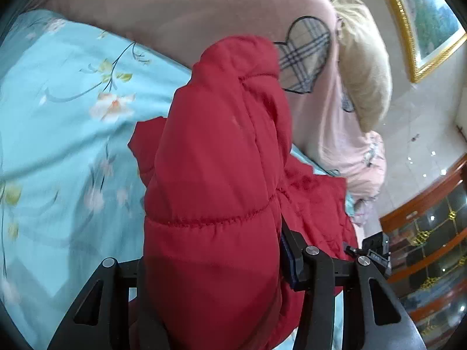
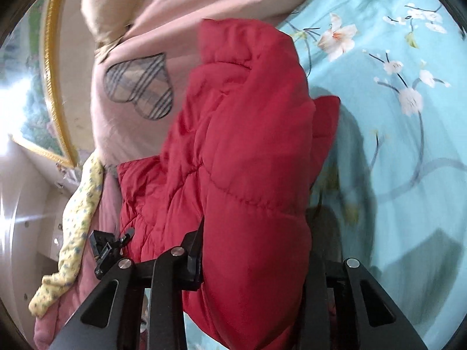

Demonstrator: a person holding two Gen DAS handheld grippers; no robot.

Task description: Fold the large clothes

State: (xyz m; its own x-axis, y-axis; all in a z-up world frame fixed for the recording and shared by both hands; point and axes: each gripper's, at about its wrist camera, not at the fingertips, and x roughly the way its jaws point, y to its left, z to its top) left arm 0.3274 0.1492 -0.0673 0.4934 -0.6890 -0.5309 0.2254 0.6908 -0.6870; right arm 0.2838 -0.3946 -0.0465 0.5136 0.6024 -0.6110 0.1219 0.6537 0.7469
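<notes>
Red padded jacket [image 1: 213, 175] bunched on floral bed sheet [image 1: 58, 116], near pink quilt [image 1: 181, 5]. Left gripper [image 1: 213, 265] and right gripper [image 2: 254, 259] each clamped on puffy fold. Folding mid-way; flattening left.

Both rigs look the same: matte black plastic all over. The left gripper [image 1: 216, 277] has chunky angled link arms with triangular cutouts, each topped by a round silver screw head, plus a dark blue pad strip on the inside of one finger. The right gripper [image 2: 254, 265] has the same black links, cutouts and silver screws.
</notes>
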